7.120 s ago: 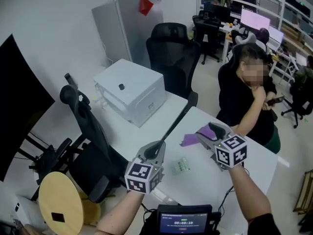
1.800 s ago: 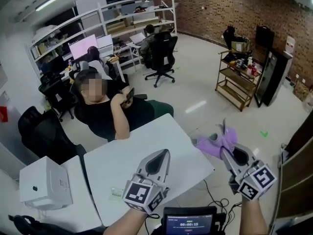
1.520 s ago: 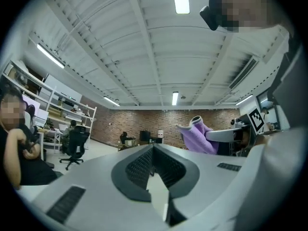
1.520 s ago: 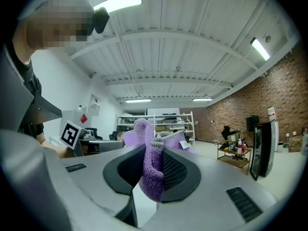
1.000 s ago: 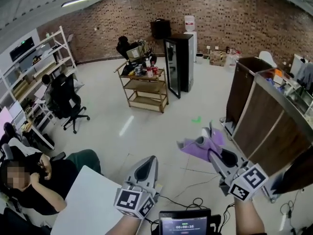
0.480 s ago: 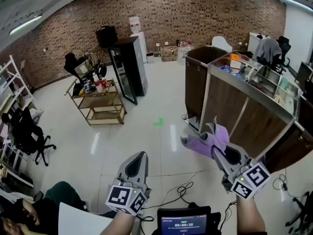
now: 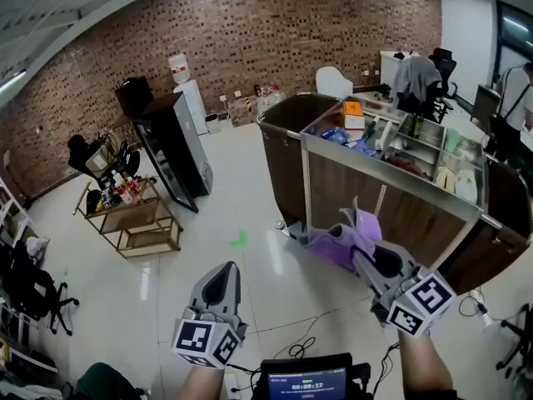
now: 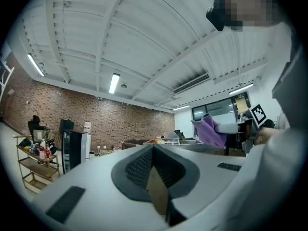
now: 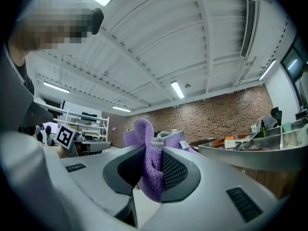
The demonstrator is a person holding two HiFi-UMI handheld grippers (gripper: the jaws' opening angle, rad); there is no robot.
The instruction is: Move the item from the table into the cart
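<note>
My right gripper (image 7: 354, 246) is shut on a purple cloth (image 7: 346, 238), which bunches out past the jaw tips; in the right gripper view the purple cloth (image 9: 151, 167) is pinched between the two pads. It hangs in the air just in front of the cart (image 7: 391, 190), a brown-panelled trolley with metal trays on top holding several items. My left gripper (image 7: 218, 283) is shut with nothing in it, lower left over the floor. In the left gripper view the gripper (image 8: 153, 153) points at the cart (image 8: 159, 142) with its jaws together.
A black fridge (image 7: 176, 144) and a wooden shelf trolley (image 7: 129, 215) stand at the left on the white floor (image 7: 250, 265). A brick wall (image 7: 250, 40) runs behind. Cables (image 7: 312, 340) lie on the floor near me. A person (image 7: 512, 98) stands at the far right.
The view has swung from the table and seated person toward the cart, which is now close in front of my right gripper. Both grippers keep their state; the cloth stays held.
</note>
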